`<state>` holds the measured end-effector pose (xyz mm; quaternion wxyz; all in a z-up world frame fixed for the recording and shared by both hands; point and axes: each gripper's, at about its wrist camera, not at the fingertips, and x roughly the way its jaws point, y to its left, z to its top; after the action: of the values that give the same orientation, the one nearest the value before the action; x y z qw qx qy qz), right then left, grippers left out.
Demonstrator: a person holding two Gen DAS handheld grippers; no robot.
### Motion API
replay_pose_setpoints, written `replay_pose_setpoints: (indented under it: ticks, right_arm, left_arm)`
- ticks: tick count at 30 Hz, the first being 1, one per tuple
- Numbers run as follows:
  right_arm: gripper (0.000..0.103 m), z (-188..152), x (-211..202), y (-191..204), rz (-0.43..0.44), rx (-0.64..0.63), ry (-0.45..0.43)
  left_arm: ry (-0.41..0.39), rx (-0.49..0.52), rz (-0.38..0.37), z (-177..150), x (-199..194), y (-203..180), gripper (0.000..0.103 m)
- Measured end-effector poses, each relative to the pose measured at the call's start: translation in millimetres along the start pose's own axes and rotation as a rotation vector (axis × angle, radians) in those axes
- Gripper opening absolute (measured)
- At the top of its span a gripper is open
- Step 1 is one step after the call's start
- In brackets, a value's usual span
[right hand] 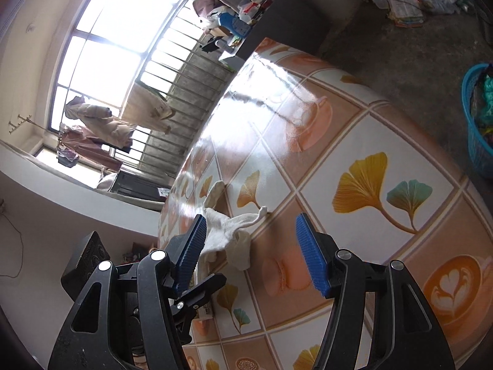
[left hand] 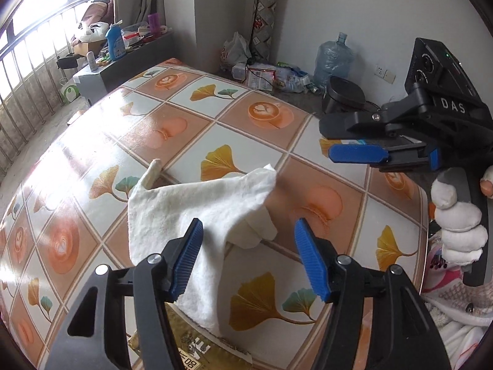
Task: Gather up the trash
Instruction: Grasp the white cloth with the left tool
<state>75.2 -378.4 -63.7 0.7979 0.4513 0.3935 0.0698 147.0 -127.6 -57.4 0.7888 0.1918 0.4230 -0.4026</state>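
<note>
A crumpled white tissue (left hand: 203, 212) lies on the patterned tabletop (left hand: 252, 141), part of it draped over a gold packet (left hand: 197, 351) at the near edge. My left gripper (left hand: 248, 259) is open just above the tissue, its left finger over the tissue's edge. My right gripper (left hand: 326, 138) shows at the right of the left wrist view, held sideways above the table, jaws apart. In the right wrist view the right gripper (right hand: 249, 252) is open, with the tissue (right hand: 228, 234) just beyond its left finger. A blue basket (right hand: 477, 123) with rubbish stands on the floor.
A grey cabinet (left hand: 123, 61) with bottles and clutter stands beyond the table by the window. A water jug (left hand: 332, 58), bags and packets lie on the floor against the far wall. A black round appliance (left hand: 345, 92) sits past the table's right edge.
</note>
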Motion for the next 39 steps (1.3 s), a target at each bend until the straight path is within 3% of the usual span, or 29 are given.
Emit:
replay_pose_setpoints:
  ticks: [8,16,18,21,23,25,28,35,39]
  right_arm:
    - [0.059,-1,-14,-14,0.009,0.023,-0.021]
    - [0.059,-4,-20,-17,0.02,0.037,-0.031]
    - [0.059,-5,-20,-16,0.025,0.036,-0.031]
    - [0.059,-4,-21,-12,0.03,0.028,-0.034]
    - [0.059,-4,-24,-10,0.029,0.022,-0.038]
    - [0.059,-3,-26,-7,0.023,0.012,-0.046]
    - [0.059,-4,-29,-2,0.017,-0.008,-0.056]
    - [0.059,-8,-26,16,0.015,-0.064,-0.054]
    - [0.059,-14,-13,28,0.033,-0.099,-0.016]
  left_arm:
    - [0.043,0.098,0.132,5,19,-10,0.06]
    - [0.039,0.125,0.171,5,8,-5,0.059]
    - [0.056,0.122,0.185,4,11,-2,0.055]
    - [0.074,0.106,0.184,5,17,3,0.04]
    - [0.071,0.096,0.177,6,18,6,0.022]
    - [0.042,0.079,0.168,9,15,8,0.01]
    - [-0.03,0.022,0.158,14,0,18,0.003]
    - [-0.295,-0.162,0.215,20,-90,61,0.002]
    - [-0.396,-0.244,0.29,-2,-149,83,0.002]
